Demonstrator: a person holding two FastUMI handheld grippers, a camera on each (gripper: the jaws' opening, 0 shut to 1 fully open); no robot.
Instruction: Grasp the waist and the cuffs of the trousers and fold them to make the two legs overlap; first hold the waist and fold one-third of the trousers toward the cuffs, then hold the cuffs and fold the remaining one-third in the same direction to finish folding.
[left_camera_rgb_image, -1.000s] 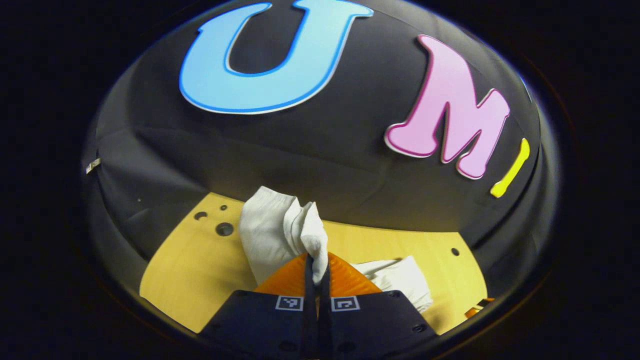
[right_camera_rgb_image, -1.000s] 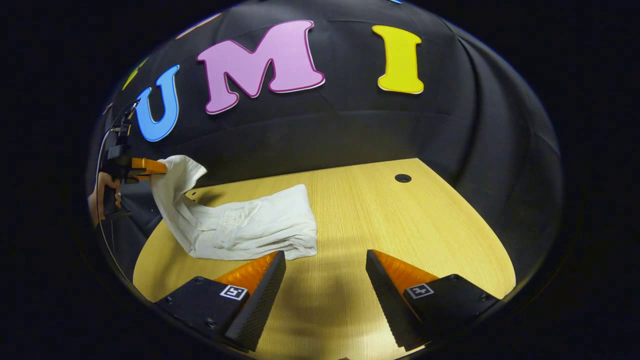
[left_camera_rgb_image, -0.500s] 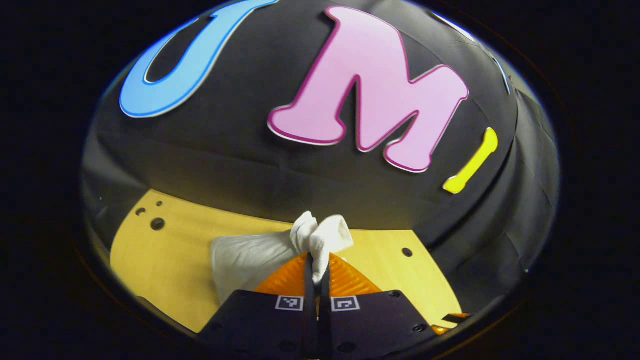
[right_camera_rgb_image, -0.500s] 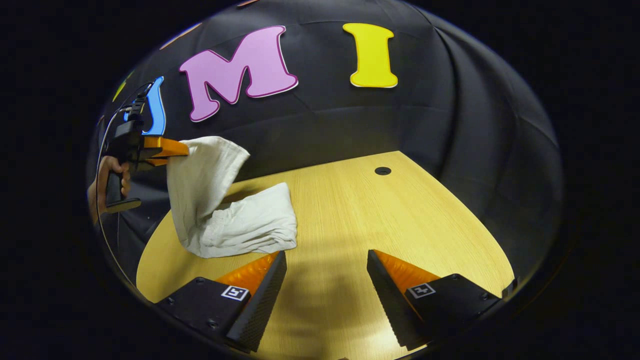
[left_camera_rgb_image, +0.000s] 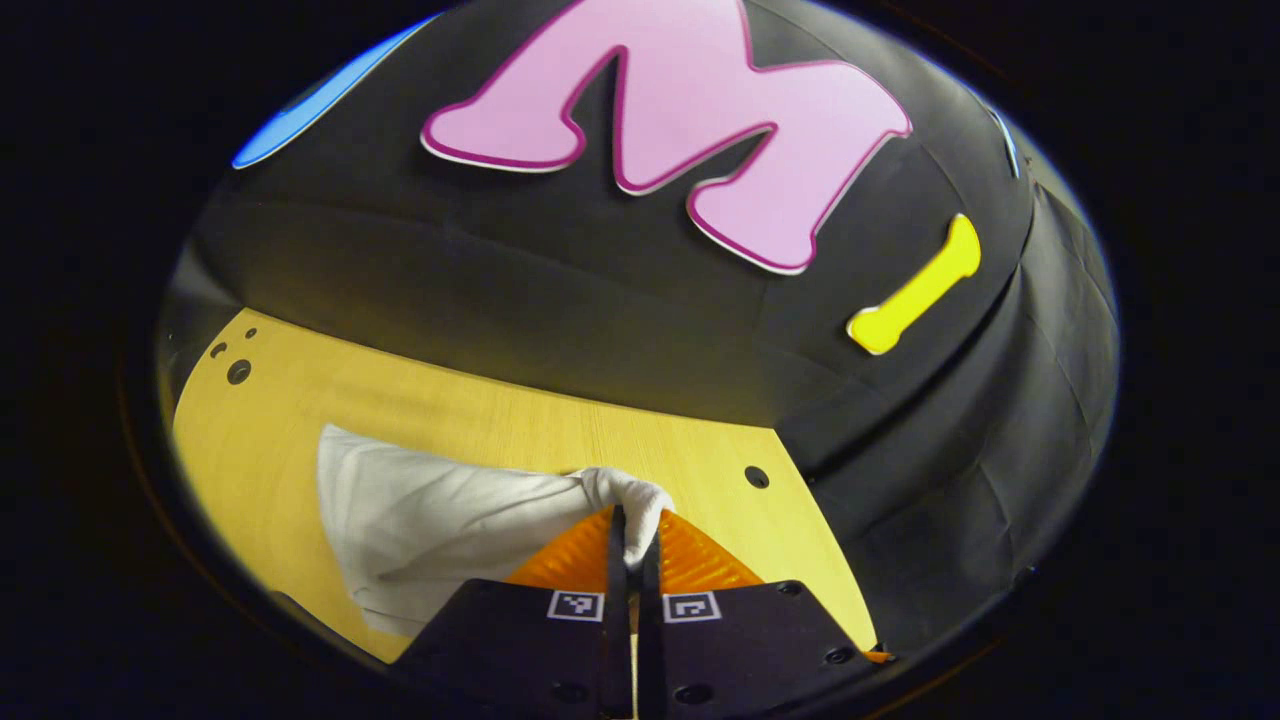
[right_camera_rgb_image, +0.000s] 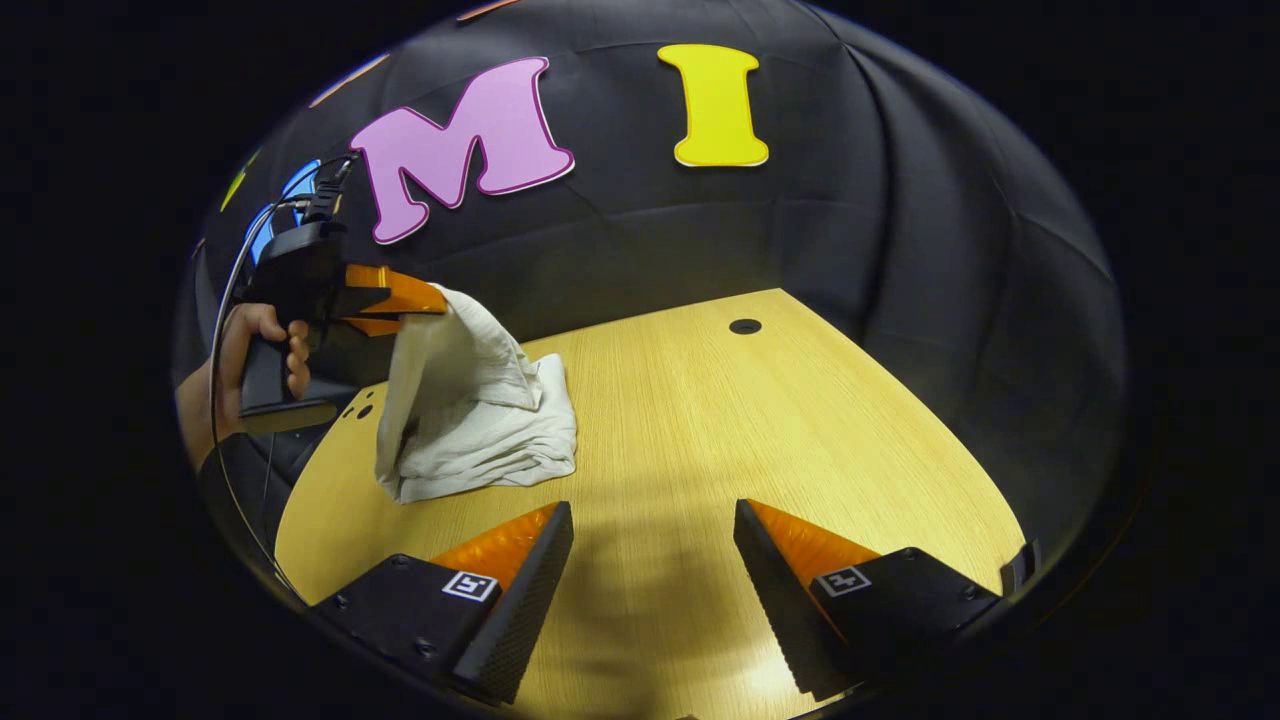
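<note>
Trousers (right_camera_rgb_image: 470, 420), white creased cloth, hang pinched in left gripper (left_camera_rgb_image: 632, 520) jaws above wood-grain bench (right_camera_rgb_image: 720, 430); right gripper (right_camera_rgb_image: 650, 530) jaws spread.

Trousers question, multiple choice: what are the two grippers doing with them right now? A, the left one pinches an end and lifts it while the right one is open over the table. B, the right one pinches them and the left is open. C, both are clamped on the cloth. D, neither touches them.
A: the left gripper is closed on a raised end of the trousers, while the right gripper has its jaws apart over the bare table.
</note>
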